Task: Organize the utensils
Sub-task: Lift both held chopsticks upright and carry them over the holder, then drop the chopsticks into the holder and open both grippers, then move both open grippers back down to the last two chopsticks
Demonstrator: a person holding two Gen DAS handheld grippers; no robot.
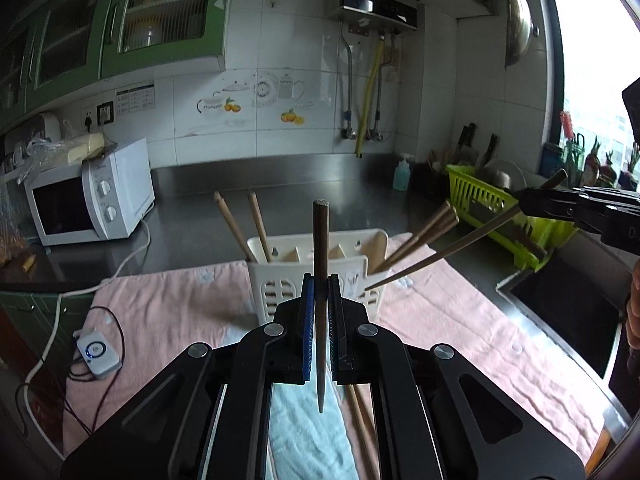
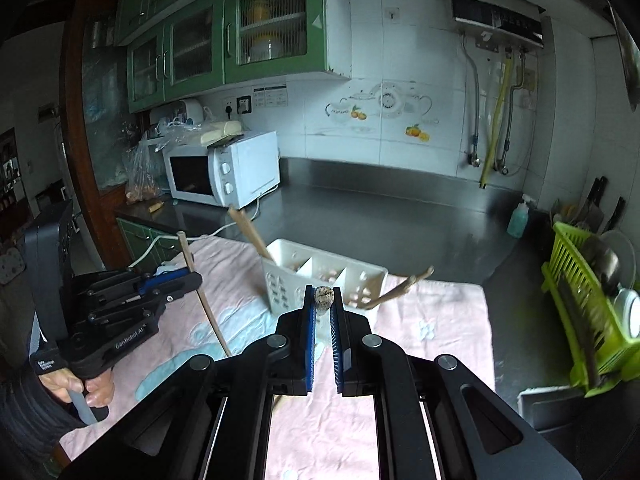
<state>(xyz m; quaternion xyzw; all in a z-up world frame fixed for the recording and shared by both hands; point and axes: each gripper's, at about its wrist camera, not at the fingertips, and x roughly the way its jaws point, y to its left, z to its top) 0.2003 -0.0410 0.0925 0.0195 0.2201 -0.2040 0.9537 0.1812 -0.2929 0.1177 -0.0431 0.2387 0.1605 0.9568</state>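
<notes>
A white slotted utensil holder stands on a pink towel, with several wooden chopsticks leaning out of it left and right. My left gripper is shut on a dark chopstick, held upright just in front of the holder. My right gripper is shut on another dark chopstick whose tip points at the holder's right side. In the right wrist view the right gripper shows that chopstick end-on, above the holder; the left gripper holds its chopstick.
Two loose chopsticks lie on the towel beside a light blue cloth. A white remote with cables lies left. A microwave stands at the back left, a green dish rack and a sink at the right.
</notes>
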